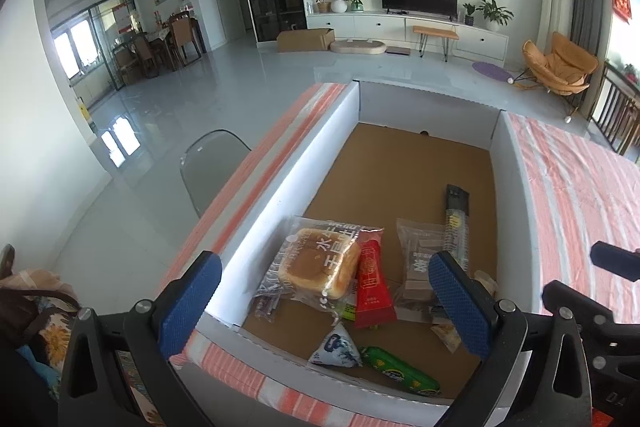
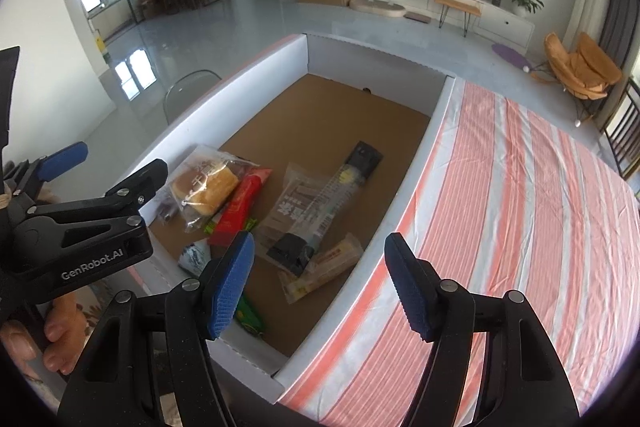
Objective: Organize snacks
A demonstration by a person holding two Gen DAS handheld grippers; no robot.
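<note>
In the white-walled cardboard box (image 1: pixel 280 183) on the striped table (image 2: pixel 540 207): bagged bread bun (image 1: pixel 320 267), red sachet (image 1: pixel 372 287), clear brown-print packet (image 1: pixel 420 259), long black-ended pack (image 2: pixel 332 203), green pack (image 1: pixel 400 371), blue-white triangle pouch (image 1: pixel 336 345). Left tool (image 1: pixel 324 307) and right tool (image 2: pixel 320 287) both spread wide, gripping nothing.

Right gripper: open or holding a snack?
Open and empty. The right gripper has its blue pads spread wide above the cardboard box, nothing between them.

Black grippers (image 2: pixel 320 285), blue ribbed pads (image 2: pixel 230 291).
</note>
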